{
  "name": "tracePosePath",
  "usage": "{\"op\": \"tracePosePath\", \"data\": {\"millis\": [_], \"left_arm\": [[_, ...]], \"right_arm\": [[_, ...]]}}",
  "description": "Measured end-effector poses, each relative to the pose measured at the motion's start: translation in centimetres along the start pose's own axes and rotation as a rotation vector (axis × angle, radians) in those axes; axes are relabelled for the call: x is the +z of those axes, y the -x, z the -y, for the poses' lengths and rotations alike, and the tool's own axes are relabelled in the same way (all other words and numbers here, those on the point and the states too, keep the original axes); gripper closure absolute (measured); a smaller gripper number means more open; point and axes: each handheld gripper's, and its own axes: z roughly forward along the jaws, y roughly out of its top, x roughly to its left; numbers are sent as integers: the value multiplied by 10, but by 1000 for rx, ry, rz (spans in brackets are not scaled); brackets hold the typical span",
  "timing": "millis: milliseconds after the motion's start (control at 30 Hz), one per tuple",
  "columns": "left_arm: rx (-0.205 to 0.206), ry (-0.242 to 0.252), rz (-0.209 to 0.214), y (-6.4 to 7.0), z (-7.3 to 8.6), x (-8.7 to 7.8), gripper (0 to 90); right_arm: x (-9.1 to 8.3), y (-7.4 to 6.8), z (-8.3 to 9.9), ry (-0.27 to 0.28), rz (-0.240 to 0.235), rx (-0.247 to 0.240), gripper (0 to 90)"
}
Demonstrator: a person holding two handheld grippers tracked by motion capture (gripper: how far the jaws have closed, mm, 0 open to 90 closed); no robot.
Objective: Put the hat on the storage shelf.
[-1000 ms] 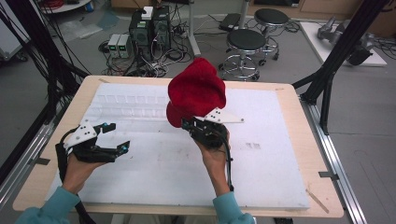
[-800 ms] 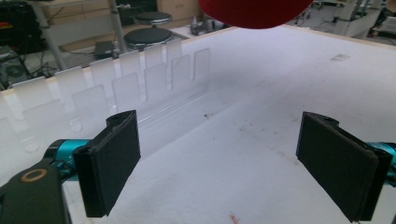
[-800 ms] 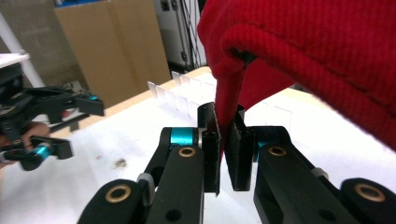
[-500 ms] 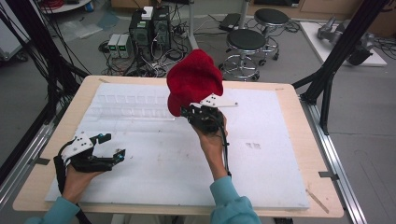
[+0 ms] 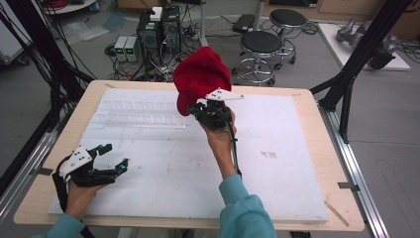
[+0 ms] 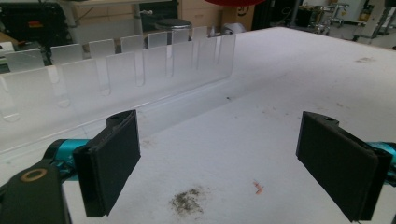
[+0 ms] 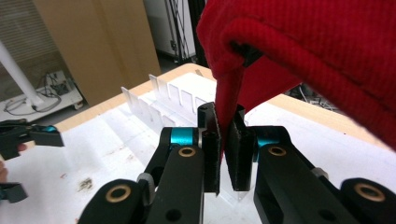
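The right gripper [image 5: 210,106] is raised above the middle of the white surface [image 5: 277,183], its jaws clamped on a fold at the rim of a red knitted hat [image 5: 202,77], which stands up above them clear of the surface. The left gripper [image 5: 110,157] rests low near the front left corner, jaws wide apart and empty. A clear slotted rack [image 5: 143,114], apparently acrylic, lies toward the far left.
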Motion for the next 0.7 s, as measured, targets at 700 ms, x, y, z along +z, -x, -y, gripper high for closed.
{"op": "tracePosePath", "data": {"millis": [700], "left_arm": [[-24, 17, -11, -3, 5, -2, 140]], "right_arm": [[31, -3, 9, -95, 35, 3, 858]]}}
